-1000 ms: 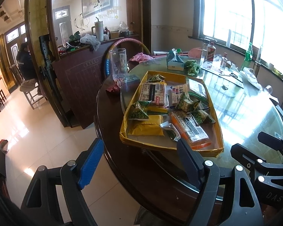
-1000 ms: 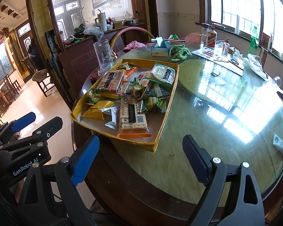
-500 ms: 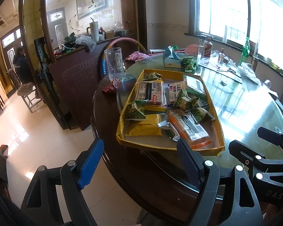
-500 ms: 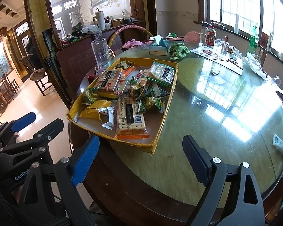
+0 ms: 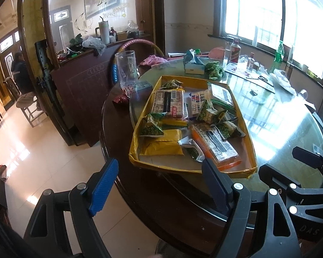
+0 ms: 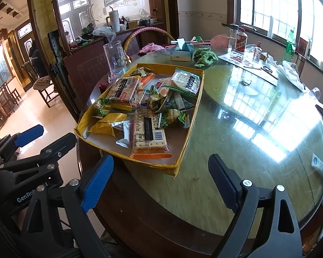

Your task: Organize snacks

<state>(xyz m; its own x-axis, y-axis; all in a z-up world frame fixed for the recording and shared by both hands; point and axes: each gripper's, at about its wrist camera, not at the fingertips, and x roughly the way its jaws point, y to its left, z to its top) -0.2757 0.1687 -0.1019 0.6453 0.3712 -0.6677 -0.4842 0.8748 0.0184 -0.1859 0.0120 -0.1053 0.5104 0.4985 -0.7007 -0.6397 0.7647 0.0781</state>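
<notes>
Your left gripper (image 5: 161, 185) hangs wide apart and empty at the near rim of the round table (image 6: 236, 150); your right gripper (image 6: 161, 180) is just as wide and empty beside it. The yellow tray (image 6: 190, 129) sits on the glass near that rim, its long axis running away from you toward the tissue box (image 6: 182, 52). In it, the orange-edged cracker pack (image 6: 149, 134) lies lengthwise, barcode end toward you; pea packets (image 5: 151, 126) and a yellow pouch (image 5: 162, 143) lie around it. Your left gripper's body reads "GenRob"; most packet print is too small to read.
</notes>
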